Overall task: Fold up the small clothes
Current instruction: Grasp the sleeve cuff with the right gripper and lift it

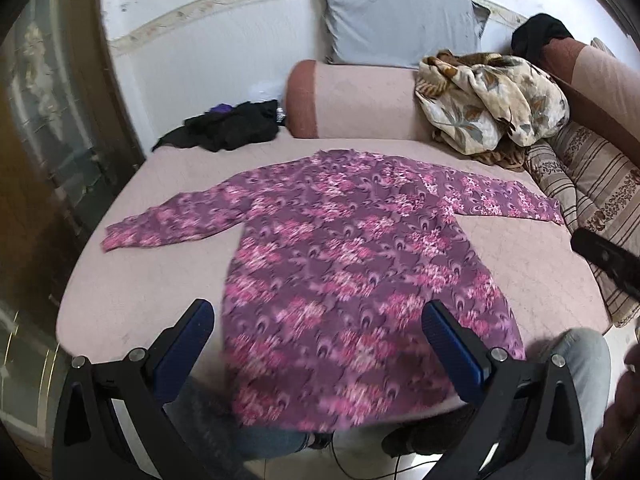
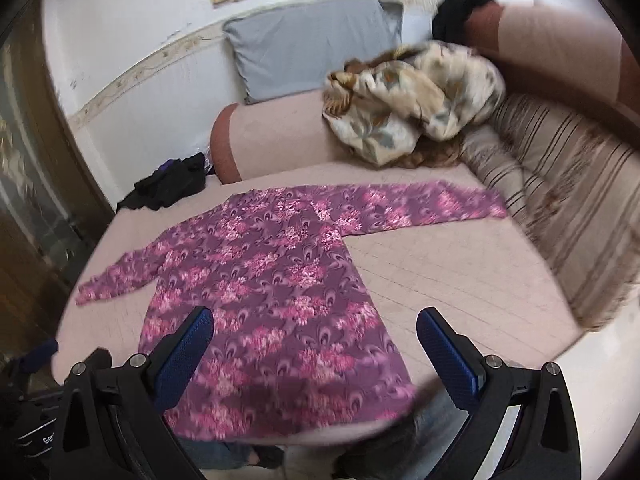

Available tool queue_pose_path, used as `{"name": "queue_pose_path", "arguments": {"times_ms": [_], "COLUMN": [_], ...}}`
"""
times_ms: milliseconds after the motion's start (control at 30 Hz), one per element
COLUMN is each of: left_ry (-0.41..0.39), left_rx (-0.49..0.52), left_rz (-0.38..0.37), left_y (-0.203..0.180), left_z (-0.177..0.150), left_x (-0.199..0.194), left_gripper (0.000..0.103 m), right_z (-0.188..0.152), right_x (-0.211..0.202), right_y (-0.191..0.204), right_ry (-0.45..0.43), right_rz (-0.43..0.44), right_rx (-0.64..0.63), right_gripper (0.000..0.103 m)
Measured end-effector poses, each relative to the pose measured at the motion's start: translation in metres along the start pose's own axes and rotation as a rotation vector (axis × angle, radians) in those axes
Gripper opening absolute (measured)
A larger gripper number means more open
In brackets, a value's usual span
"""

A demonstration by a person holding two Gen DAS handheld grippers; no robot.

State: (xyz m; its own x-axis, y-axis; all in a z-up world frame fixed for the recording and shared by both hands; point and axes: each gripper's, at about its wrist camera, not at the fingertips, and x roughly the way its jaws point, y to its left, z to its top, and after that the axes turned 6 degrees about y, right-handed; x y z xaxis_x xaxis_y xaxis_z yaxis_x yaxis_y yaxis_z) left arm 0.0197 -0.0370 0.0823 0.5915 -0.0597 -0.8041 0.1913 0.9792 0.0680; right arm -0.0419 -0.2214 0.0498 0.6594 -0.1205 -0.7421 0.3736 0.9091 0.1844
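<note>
A purple long-sleeved top with pink flowers lies flat on the pink bed, sleeves spread left and right, hem at the near edge. My left gripper is open and empty, hovering above the hem. In the right wrist view the top lies left of centre. My right gripper is open and empty above the hem's right part. The tip of the right gripper shows as a black shape at the right edge of the left wrist view.
A pink bolster and a grey pillow stand at the back. A crumpled beige floral blanket lies back right, a black clothes pile back left. Striped cushions line the right side. The person's jeans-clad knees are at the near edge.
</note>
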Motion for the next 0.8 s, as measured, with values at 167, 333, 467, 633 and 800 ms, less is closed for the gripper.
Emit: {"name": "queue_pose_path", "arguments": {"times_ms": [167,333,467,633,800], "left_ry": [0.028,0.090,0.105,0.155,0.235], "left_rx": [0.022,0.033,0.056,0.074,0.089], "left_rz": [-0.051,-0.133,-0.174,-0.233,-0.264], "left_y": [-0.024,-0.065,-0.107,-0.137,-0.144], "left_z": [0.054,0.111,0.136,0.128,0.107], "left_x": [0.050,0.106,0.145,0.191,0.226], "left_gripper": [0.103,0.103,0.103,0.103,0.103], "right_z": [0.061,0.144,0.186,0.188,0.156], "right_x": [0.064,0.122,0.170,0.244,0.297], "right_y": [-0.054,-0.137,-0.220,-0.314,-0.357], "right_ry": [0.014,0.042,0.084,0.137,0.231], "right_rz": [-0.046,-0.053,-0.094,-0.172,-0.144], "right_rx": [0.081,0.194,0.361,0.593,0.762], "right_gripper": [0.102,0.095,0.080,0.069,0.063]}}
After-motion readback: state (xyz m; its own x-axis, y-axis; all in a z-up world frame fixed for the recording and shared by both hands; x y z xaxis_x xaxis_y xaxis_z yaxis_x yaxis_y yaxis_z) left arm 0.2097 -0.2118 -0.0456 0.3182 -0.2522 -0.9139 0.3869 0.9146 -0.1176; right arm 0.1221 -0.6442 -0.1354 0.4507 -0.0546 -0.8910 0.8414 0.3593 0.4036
